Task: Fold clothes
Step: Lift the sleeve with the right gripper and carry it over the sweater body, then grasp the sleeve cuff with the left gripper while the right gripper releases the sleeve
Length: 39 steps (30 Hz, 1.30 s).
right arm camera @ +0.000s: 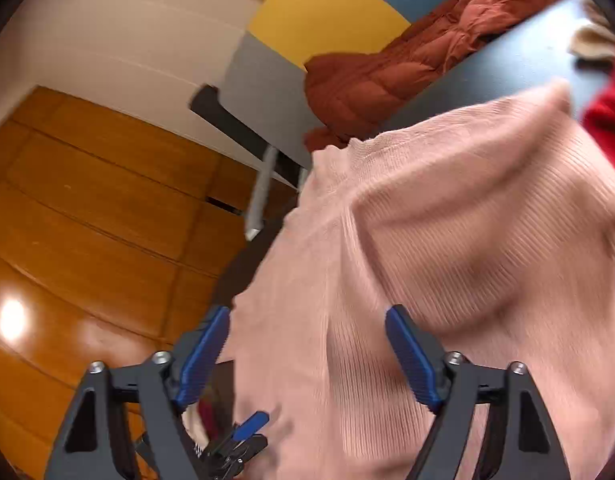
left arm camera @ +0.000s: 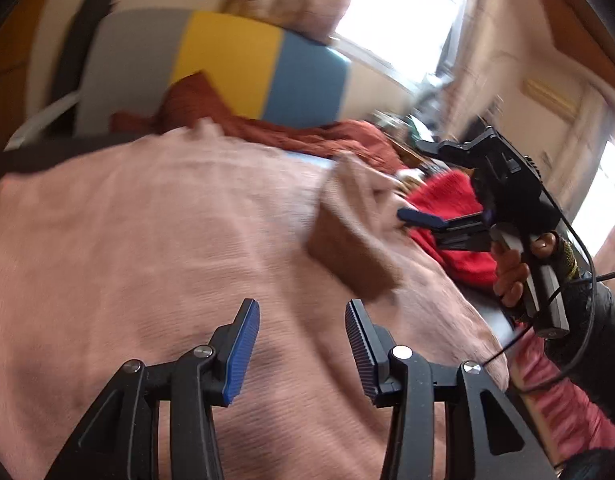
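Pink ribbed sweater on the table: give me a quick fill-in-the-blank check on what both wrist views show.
1. The pink ribbed sweater lies under both grippers; its knit colour is ____.
2. The right gripper has its jaws ____, nothing pinched.
3. The quilted jacket beyond the sweater is coloured ____.
4. The wall panel between the grey and blue ones is ____.

Missing words: pink; open; rust-red; yellow

Blown-out window [left arm camera: 403,12] daylight, lamp glare on the floor [right arm camera: 12,317], motion blur, dark fisheye corners.
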### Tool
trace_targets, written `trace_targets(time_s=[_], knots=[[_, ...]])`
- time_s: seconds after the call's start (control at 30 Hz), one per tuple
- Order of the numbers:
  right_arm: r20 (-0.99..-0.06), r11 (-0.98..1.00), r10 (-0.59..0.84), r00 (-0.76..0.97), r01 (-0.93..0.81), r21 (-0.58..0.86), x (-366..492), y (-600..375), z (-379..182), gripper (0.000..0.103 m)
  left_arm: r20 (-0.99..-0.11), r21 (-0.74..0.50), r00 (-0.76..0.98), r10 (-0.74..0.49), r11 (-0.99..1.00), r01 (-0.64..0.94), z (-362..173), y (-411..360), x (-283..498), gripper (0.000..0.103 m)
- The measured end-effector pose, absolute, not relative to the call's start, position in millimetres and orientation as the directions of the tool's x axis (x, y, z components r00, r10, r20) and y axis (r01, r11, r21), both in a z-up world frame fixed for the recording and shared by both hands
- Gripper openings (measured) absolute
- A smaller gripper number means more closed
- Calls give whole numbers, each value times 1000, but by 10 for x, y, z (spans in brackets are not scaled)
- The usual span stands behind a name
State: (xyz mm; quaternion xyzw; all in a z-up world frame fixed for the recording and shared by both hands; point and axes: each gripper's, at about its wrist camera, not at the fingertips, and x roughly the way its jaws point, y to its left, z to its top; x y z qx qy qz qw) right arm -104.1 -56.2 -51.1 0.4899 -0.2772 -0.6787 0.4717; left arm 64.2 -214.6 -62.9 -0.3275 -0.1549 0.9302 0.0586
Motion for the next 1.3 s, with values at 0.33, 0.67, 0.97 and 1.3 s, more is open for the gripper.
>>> trace_targets(time_s=[0.33, 0.67, 0.97, 1.3], knots=[[-349, -371, -929, -127, 352, 859, -519, 163, -1018, 89, -648, 208, -761, 36, -952, -222, -576, -1158, 53, 46], [-271, -308, -951, -149, 529, 790, -294, 141, -1041, 89, -745, 333, -667, -32, -884, -329, -922, -1004, -433, 46], [-198, -247, -969, -147, 535, 808, -297, 53, -1049, 89, -650, -314, -725, 226, -949, -15, -398, -2056, -586, 4], [-275, -314, -949, -157, 562, 765, -276, 65, -1064, 90, -461, -698, -840, 285, -701, 146, -219, -3224, -186, 4]])
